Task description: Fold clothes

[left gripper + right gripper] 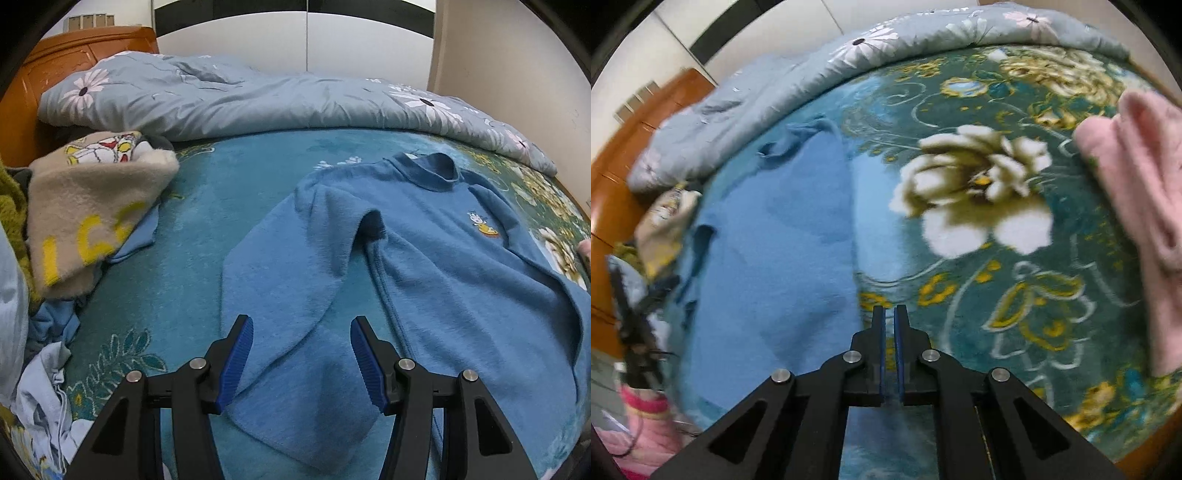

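A blue fleece sweater (443,258) lies flat on the teal flowered blanket (207,206), collar at the far side. One sleeve (288,295) is folded down toward me. My left gripper (301,332) is open, its blue pads on either side of that sleeve's lower part, just above it. The sweater also shows in the right wrist view (768,258), blurred. My right gripper (890,317) is shut and empty, over the blanket (979,206) just right of the sweater's edge.
A beige fleece garment (92,206) and a heap of light blue clothes (44,369) lie at the left. A pink garment (1137,192) lies at the right. A grey flowered duvet (221,96) runs along the far side, an orange headboard (48,70) behind.
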